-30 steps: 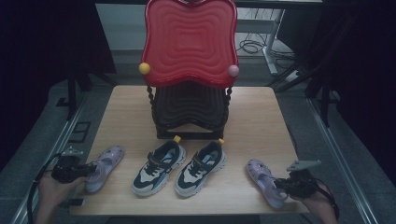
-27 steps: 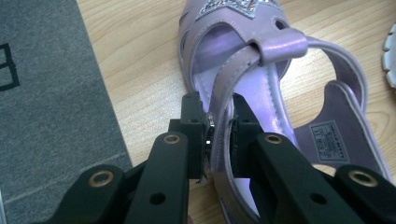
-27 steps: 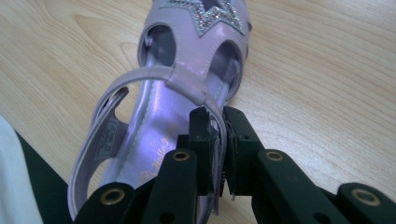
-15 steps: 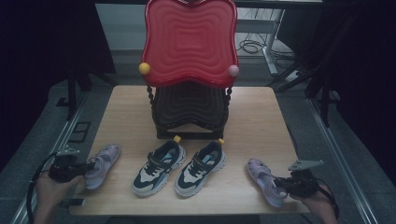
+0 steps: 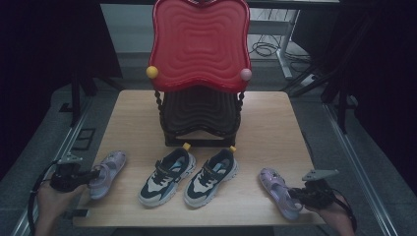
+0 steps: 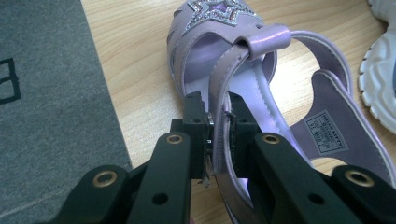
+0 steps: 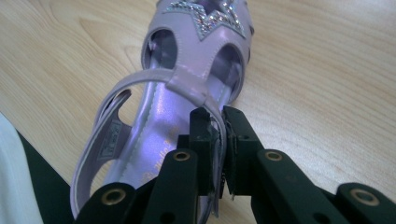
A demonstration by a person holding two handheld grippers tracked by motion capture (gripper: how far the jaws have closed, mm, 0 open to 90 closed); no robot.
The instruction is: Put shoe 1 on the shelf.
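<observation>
Two lilac sandals lie on the wooden table (image 5: 275, 123), one at each front corner. The left sandal (image 5: 107, 173) (image 6: 261, 88) lies by the table's left edge, and my left gripper (image 5: 92, 175) (image 6: 218, 135) is shut on its side strap, the pads pinching the strap. At the front right corner the right sandal (image 5: 277, 191) (image 7: 187, 74) has its side strap pinched by my right gripper (image 5: 294, 193) (image 7: 217, 140), which is shut on it. Both sandals rest on the wood.
A pair of dark, white and teal sneakers (image 5: 189, 175) stands side by side between the sandals. Behind them a red and black toy chair (image 5: 199, 73) stands on the table. Grey floor (image 6: 46, 93) drops off past the left edge.
The left hand has drawn the left sandal a little outward toward the table's left edge. The right gripper and its sandal have stayed where they were.
</observation>
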